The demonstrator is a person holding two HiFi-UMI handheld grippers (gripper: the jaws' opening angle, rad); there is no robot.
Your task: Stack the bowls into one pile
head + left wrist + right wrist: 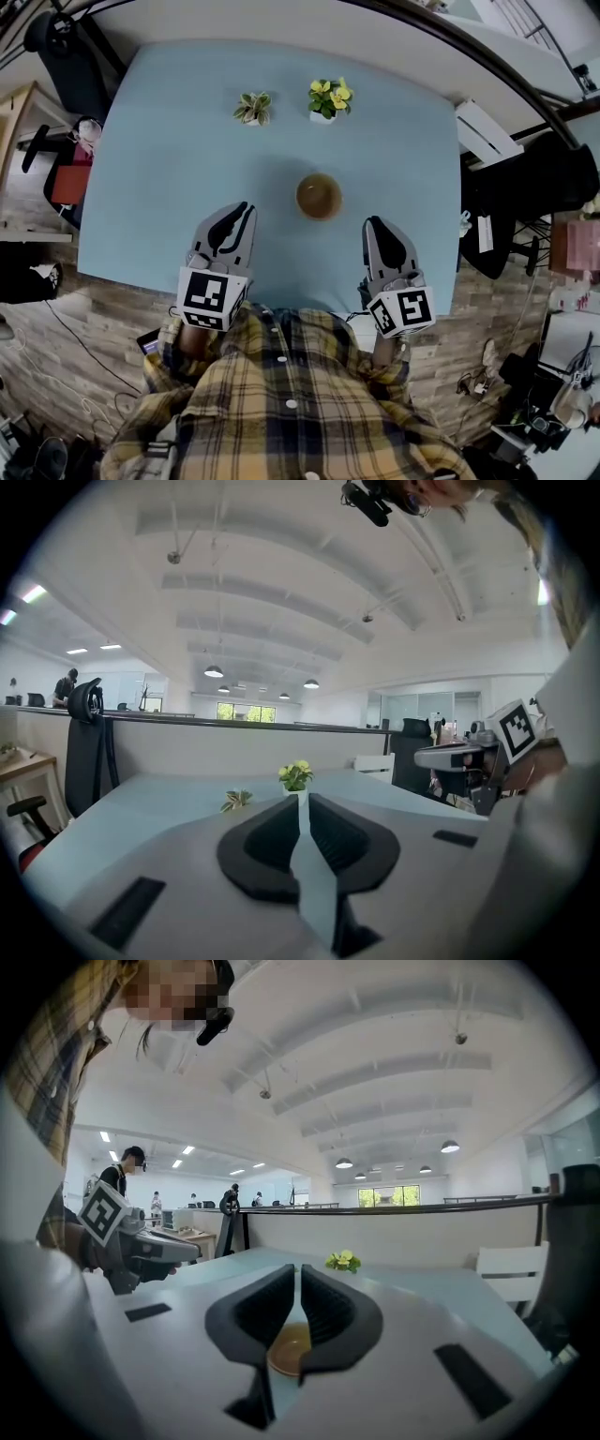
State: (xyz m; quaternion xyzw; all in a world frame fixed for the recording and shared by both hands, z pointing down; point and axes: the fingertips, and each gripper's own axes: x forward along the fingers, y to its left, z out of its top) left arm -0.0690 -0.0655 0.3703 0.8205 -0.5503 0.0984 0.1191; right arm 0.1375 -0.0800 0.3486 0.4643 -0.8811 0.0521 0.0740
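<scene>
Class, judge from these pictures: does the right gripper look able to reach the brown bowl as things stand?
Probably yes. Only bare table lies between the right gripper and the brown bowl; the flowering plant and the leafy plant stand beyond it. The gripper's closed fingers would need to open first.

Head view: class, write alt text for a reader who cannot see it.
A brown bowl sits on a pale blue table, flanked nearer the person by the left claw and right claw, both shut and empty. A leafy plant and a yellow-flowered plant, both potted, stand beyond it.
</scene>
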